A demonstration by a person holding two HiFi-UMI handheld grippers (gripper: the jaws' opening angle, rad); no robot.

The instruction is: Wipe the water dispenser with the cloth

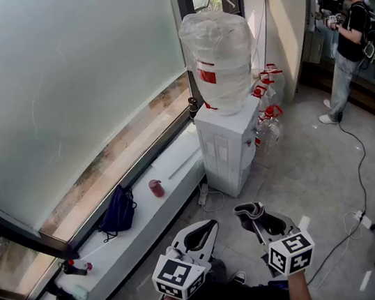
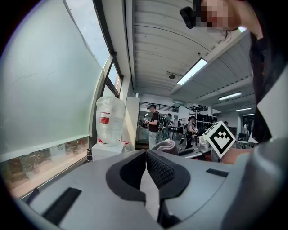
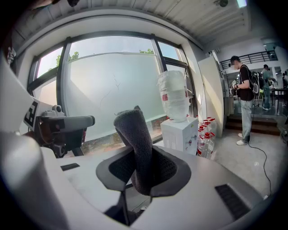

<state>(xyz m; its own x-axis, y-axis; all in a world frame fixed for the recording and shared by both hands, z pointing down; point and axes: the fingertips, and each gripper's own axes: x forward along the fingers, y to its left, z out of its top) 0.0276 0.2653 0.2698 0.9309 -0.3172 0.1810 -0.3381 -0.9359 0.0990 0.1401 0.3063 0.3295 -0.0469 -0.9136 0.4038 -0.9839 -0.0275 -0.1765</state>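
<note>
The white water dispenser (image 1: 225,148) stands by the window ledge with a clear bottle (image 1: 219,59) on top; it also shows in the left gripper view (image 2: 104,152) and the right gripper view (image 3: 181,134). My right gripper (image 1: 251,211) is shut on a folded grey cloth (image 3: 135,146), whose end pokes up between the jaws (image 1: 251,208). My left gripper (image 1: 202,234) is shut with nothing in it, its pads meeting at the tip (image 2: 145,152). Both grippers are held low, well short of the dispenser.
Spare water bottles with red caps (image 1: 270,120) stand right of the dispenser. On the white ledge (image 1: 118,245) lie a dark blue bag (image 1: 117,212) and a red cup (image 1: 156,187). A person (image 1: 345,43) stands at the far right; a cable (image 1: 355,175) runs across the floor.
</note>
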